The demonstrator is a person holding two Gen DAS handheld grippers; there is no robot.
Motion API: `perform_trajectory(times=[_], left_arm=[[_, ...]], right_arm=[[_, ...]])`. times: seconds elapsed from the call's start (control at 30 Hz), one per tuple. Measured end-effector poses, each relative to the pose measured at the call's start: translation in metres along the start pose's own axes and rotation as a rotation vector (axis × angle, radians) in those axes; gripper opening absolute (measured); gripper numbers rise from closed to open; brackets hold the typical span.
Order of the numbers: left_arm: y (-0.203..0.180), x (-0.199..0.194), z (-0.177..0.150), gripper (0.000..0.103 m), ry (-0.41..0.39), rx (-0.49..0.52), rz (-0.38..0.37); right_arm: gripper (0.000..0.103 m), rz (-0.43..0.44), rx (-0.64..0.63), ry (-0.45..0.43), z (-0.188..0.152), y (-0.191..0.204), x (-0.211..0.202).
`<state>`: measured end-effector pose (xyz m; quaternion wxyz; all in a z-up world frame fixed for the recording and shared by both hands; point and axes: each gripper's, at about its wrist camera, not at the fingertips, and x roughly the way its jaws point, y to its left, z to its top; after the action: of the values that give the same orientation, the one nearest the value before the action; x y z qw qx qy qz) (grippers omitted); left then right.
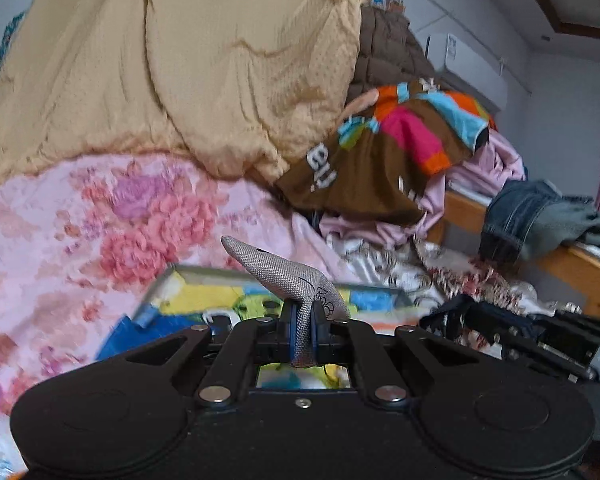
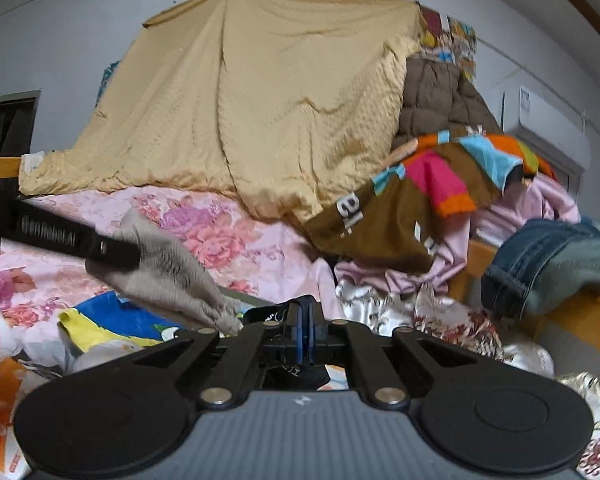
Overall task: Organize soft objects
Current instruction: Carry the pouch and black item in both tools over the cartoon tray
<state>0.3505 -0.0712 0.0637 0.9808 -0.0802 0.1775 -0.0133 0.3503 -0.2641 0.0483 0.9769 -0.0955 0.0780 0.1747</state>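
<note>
Grey woven cloth; pink floral bedspread; tan blanket

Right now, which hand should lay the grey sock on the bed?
Left. The left gripper is shut on the grey sock, above the flowery bedspread. The right gripper is shut on a dark cloth.

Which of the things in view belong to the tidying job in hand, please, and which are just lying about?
In hand:
- grey sock in left gripper
- black fabric in right gripper

Lying about:
- tan blanket
- jeans
- brown quilted jacket
- floral bedspread
</note>
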Motion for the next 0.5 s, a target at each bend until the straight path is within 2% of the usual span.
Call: perform_trajectory(times=[0.17,0.27,0.5], left_arm=[[0.001,0.026,-0.021,0.007,0.119,-0.018,0.006],[-0.001,0.032,-0.030,0.007,0.143,0.025,0.021],[0.005,0.040,-0.035,0.011,0.197,-0.004,0.069]], right_arm=[[0.003,0.013,0.054,0.096,-0.010,-0.012,0.018],[0.004,0.010,0.049,0.140,-0.016,-0.013,0.024],[0.008,0.013,0.068,0.205,-0.022,-0.013,0.030]])
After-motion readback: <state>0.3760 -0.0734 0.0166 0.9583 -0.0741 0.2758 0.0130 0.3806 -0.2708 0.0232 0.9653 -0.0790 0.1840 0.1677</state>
